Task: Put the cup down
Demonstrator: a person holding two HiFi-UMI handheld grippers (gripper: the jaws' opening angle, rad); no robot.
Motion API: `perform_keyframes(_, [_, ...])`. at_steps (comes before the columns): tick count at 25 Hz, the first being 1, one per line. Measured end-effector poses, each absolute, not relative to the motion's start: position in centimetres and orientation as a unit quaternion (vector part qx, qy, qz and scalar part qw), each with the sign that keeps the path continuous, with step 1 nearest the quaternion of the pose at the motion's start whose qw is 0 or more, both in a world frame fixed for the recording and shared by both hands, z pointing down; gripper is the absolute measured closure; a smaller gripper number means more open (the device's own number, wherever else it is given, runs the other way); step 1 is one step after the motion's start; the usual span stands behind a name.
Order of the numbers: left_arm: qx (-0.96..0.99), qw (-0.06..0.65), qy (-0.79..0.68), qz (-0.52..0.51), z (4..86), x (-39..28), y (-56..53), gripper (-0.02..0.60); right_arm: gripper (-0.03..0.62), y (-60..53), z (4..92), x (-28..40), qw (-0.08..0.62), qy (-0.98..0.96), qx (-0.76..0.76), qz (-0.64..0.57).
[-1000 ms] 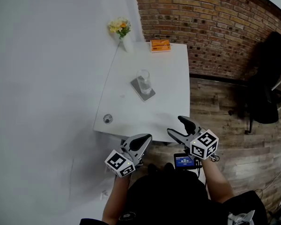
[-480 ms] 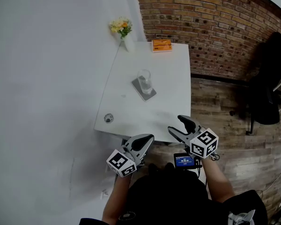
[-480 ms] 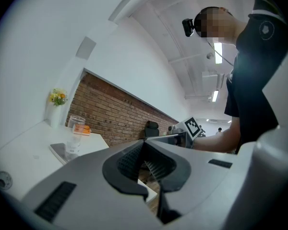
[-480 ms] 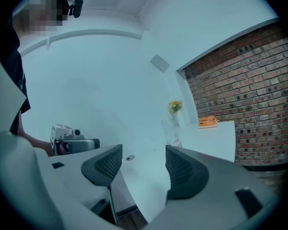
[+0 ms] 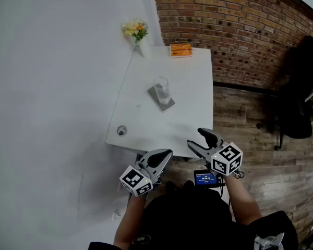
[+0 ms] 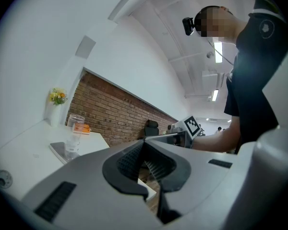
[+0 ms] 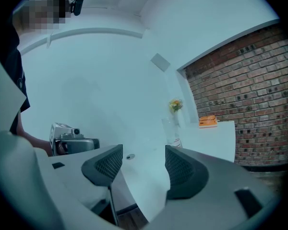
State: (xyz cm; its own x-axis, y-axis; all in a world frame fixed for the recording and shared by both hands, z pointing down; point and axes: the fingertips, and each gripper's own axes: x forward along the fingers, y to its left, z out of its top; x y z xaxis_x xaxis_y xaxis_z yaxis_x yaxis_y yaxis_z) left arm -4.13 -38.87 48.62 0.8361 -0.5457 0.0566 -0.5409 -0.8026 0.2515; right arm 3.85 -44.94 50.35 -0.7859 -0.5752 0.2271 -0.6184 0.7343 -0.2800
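Note:
A clear glass cup [image 5: 161, 88] stands upright on a grey mat [image 5: 164, 103] in the middle of the white table [image 5: 193, 82]. Both grippers hang below the table's near edge, well short of the cup. My left gripper [image 5: 165, 153] is shut with nothing in it; its pads meet in the left gripper view [image 6: 143, 143], where the cup [image 6: 74, 134] shows far off at the left. My right gripper [image 5: 194, 138] has a narrow gap between its pads and holds nothing. The right gripper view [image 7: 143, 158] shows the cup [image 7: 172, 131] beyond that gap.
A white vase of flowers [image 5: 137, 35] and an orange box [image 5: 180, 49] sit at the table's far end. A small round fitting [image 5: 121, 130] lies near the front left corner. Brick wall behind, black chair [image 5: 300, 87] on the wooden floor at right.
Almost nothing. The cup stays on its mat, and both grippers keep their places below the table edge; the left one has crept slightly right.

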Motion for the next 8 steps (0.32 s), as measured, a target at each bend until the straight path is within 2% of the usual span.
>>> perform_keyframes(8, [0.948,0.133,-0.288,-0.007,49.03,-4.36,-38.68,0.572,0.306,-44.74,50.72,3.93,0.066,-0.927,0.326,0.171])
